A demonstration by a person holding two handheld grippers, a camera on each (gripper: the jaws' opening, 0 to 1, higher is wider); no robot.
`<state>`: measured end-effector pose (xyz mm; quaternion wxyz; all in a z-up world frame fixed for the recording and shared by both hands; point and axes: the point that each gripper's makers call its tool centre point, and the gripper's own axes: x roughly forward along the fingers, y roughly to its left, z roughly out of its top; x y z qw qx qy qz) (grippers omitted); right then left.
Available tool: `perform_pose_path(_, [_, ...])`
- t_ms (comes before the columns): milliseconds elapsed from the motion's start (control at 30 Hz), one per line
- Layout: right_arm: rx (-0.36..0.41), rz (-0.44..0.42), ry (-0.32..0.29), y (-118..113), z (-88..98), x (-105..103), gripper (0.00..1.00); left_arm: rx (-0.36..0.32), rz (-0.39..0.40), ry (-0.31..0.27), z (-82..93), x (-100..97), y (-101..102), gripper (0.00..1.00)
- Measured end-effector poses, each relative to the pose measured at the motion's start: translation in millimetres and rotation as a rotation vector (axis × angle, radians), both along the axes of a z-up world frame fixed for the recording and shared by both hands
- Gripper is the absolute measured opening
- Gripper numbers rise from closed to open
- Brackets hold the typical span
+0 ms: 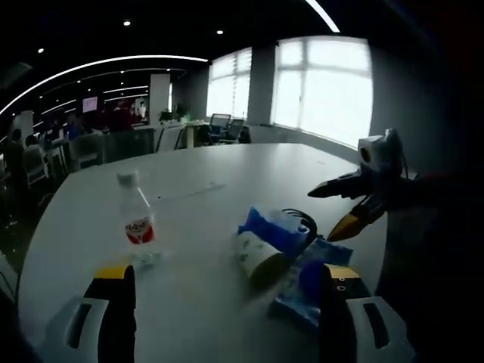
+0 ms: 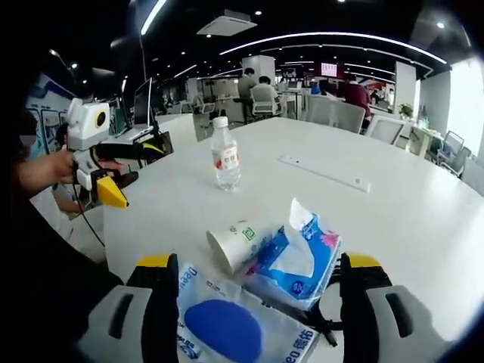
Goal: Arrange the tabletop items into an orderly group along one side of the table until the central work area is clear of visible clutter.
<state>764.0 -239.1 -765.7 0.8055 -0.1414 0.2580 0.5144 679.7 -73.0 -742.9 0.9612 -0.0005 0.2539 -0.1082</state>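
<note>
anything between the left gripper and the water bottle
Nothing visible. In the left gripper view the water bottle stands upright just beyond the open left gripper, with bare table between. The paper cup lies off to the side.

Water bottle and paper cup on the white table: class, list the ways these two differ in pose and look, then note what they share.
Pose: the water bottle stands upright, while the paper cup lies tipped on its side. Look: the bottle is clear with a red label and a white cap; the cup is white, opaque and open-mouthed. Setting: the bottle stands alone, whereas the cup rests against the blue tissue pack. Both sit on the table, untouched by either gripper.
</note>
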Motion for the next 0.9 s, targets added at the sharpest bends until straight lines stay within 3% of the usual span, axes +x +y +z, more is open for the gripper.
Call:
perform_pose_path(533, [-0.051,0.122,-0.057,33.4,-23.0,-8.7,0.57,0.007,-0.017,0.010,3.5,-11.8,-18.3,0.99])
perform_pose_path(900, [-0.108,0.131,-0.100,45.6,-46.5,-12.0,0.44,-0.002,0.001,0.004,6.9,-22.4,-17.0,0.98])
